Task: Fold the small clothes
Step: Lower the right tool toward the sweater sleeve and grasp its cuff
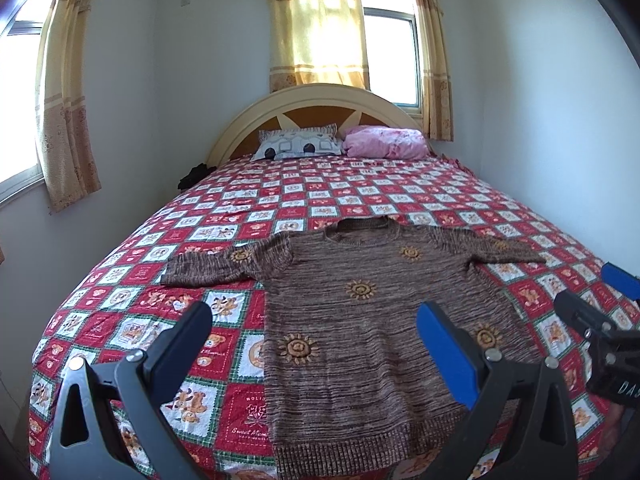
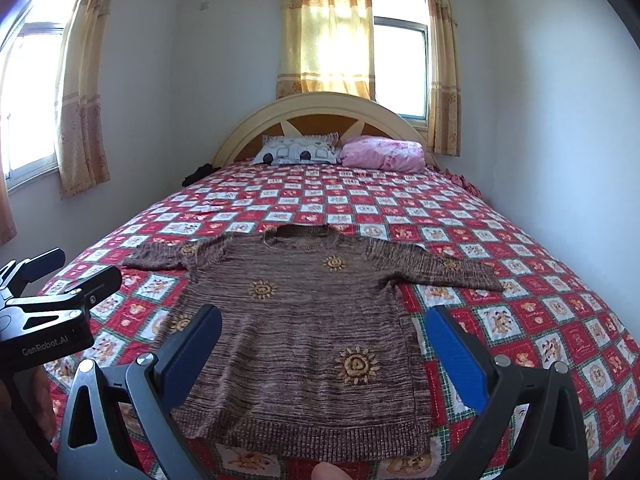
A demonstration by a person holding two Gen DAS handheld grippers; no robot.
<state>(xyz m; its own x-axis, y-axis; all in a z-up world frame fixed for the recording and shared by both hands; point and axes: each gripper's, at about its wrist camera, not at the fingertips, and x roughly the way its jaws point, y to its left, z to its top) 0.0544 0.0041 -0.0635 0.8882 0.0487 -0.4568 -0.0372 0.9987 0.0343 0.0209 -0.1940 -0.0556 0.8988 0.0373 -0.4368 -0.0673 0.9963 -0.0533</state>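
Note:
A small brown knit sweater (image 1: pixel 360 320) with orange sun patterns lies flat, face up, on the red checked bedspread (image 1: pixel 160 280), sleeves spread to both sides, hem nearest me. It also shows in the right wrist view (image 2: pixel 304 320). My left gripper (image 1: pixel 316 320) is open and empty, held above the sweater's left half near the hem. My right gripper (image 2: pixel 326 328) is open and empty, above the sweater's lower middle. The right gripper also shows at the right edge of the left wrist view (image 1: pixel 592 300); the left gripper also shows at the left edge of the right wrist view (image 2: pixel 60 276).
A patterned pillow (image 1: pixel 298 144) and a pink pillow (image 1: pixel 384 142) lie at the cream headboard (image 1: pixel 320 98). A dark item (image 1: pixel 194 176) sits at the bed's far left edge. Walls stand close on both sides, with curtained windows (image 1: pixel 320 24).

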